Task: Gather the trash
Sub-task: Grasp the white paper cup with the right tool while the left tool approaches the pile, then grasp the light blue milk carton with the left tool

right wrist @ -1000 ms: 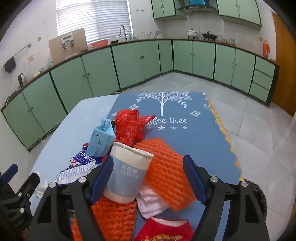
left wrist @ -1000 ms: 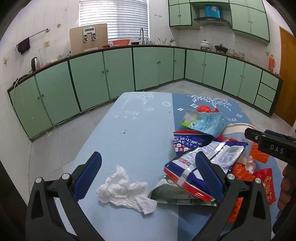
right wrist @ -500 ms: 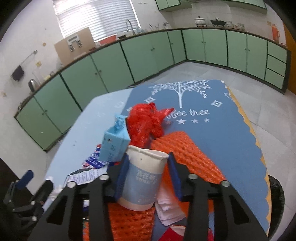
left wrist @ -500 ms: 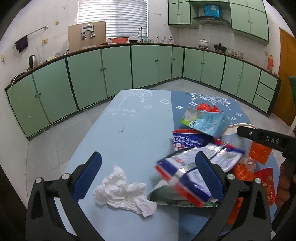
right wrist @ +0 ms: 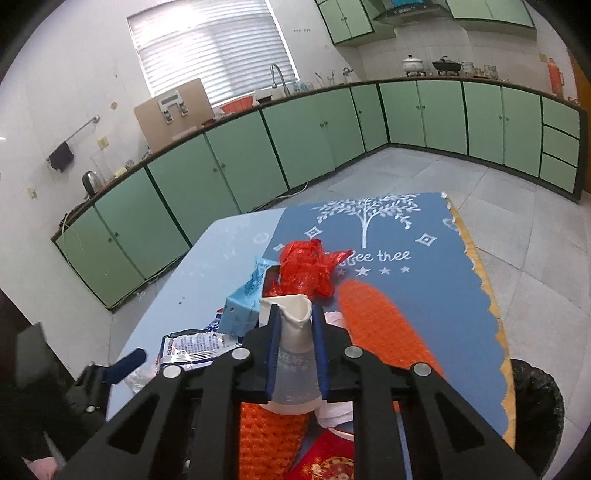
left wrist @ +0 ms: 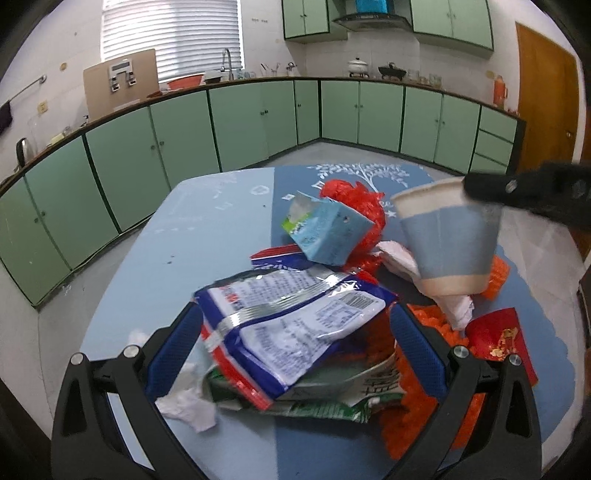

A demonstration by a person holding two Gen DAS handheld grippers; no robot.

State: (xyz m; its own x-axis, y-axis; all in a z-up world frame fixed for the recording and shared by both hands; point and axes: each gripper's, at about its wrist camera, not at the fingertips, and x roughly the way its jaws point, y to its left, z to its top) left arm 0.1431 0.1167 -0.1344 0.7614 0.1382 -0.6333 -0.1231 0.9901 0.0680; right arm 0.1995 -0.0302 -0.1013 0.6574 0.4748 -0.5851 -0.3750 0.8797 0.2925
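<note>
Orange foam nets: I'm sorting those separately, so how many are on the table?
2, perhaps more hidden. One long orange foam net lies right of the paper cup; another orange foam net lies under the right gripper, which is closing on that cup.

Soft daylight enters through the blinds of the far window, which glare almost white. The room is evenly lit and shadows on the table are faint. Fisheye distortion bends the cabinets and blackens the corners. The paper cup is motion-blurred.
</note>
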